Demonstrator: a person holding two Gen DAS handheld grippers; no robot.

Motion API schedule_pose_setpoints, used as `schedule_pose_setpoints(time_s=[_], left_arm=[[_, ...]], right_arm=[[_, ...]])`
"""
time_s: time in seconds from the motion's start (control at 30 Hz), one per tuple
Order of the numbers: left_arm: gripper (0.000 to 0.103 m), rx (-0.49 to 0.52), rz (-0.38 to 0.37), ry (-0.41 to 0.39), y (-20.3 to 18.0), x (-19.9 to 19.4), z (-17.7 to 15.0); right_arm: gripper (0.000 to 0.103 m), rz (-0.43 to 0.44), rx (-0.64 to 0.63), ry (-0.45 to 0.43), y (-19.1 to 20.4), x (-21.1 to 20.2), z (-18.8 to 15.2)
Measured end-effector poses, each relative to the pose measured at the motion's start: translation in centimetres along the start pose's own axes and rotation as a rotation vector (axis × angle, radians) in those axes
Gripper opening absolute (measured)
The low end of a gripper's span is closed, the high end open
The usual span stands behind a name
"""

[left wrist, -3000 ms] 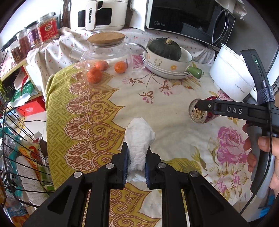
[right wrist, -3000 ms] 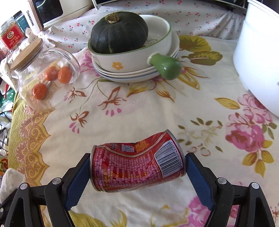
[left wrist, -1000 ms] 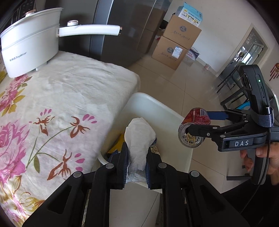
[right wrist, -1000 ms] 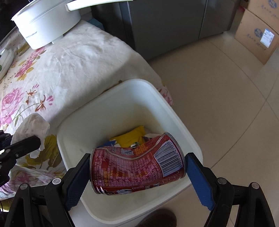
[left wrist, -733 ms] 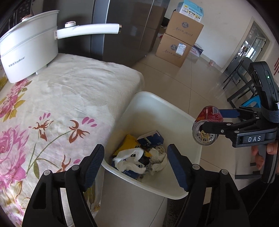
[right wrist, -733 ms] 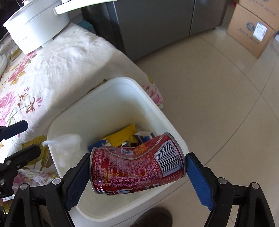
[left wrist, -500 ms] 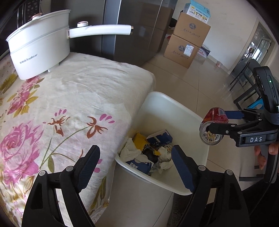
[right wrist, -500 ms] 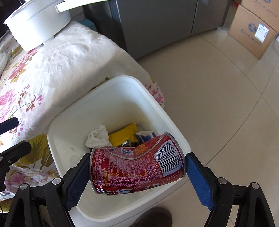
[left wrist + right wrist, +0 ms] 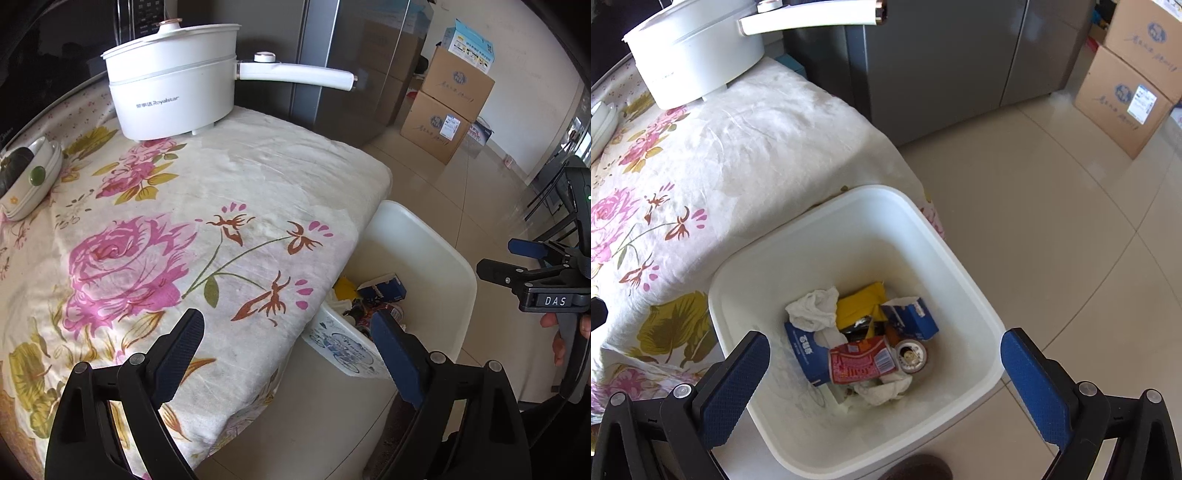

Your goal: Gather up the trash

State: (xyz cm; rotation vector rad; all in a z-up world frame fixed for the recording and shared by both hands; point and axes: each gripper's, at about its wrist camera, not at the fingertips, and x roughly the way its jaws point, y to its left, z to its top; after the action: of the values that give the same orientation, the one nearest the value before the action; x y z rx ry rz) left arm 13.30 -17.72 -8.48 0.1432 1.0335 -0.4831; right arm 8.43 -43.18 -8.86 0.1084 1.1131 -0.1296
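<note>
Red can point(image 9: 862, 360) on its side in white bin point(image 9: 960, 266), barcode end toward bin's right; both grippers wide, empty.

We see the white trash bin point(image 9: 964, 273) standing on the floor, just beside the edge of the table. It is open at the top and roughly square with rounded corners. At its bottom lies the red can point(image 9: 862, 360), dented, on its side, with a barcode facing up. Next to it we see a round silver can end point(image 9: 911, 356). A crumpled white tissue point(image 9: 814, 308) rests at the far left of the pile, partly on a blue carton point(image 9: 805, 349). Behind the can we find a yellow wrapper point(image 9: 860, 304) and a second blue box point(image 9: 914, 317). Another white tissue point(image 9: 884, 391) lies in front of the can.
</note>
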Motion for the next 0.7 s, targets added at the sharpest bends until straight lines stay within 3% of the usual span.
schedule_pose_setpoints(time_s=[0.27, 0.53, 0.7], left_arm=[[0.093, -0.081, 0.017, -0.028, 1.8, -3.8, -2.3], [0.093, -0.173, 0.205, -0.109, 5.6, -8.0, -4.3], [0.093, -0.218, 0.268, -0.177, 6.4, -11.3, -6.4]], right_arm=[[0.103, -0.005, -0.067, -0.070, 3.1, -2.3, -0.5], [0.103, 0.042, -0.052, -0.140, 6.5, -4.9, -0.6], [0.103, 0.012, -0.100, -0.263, 9.4, -8.3, -1.8]])
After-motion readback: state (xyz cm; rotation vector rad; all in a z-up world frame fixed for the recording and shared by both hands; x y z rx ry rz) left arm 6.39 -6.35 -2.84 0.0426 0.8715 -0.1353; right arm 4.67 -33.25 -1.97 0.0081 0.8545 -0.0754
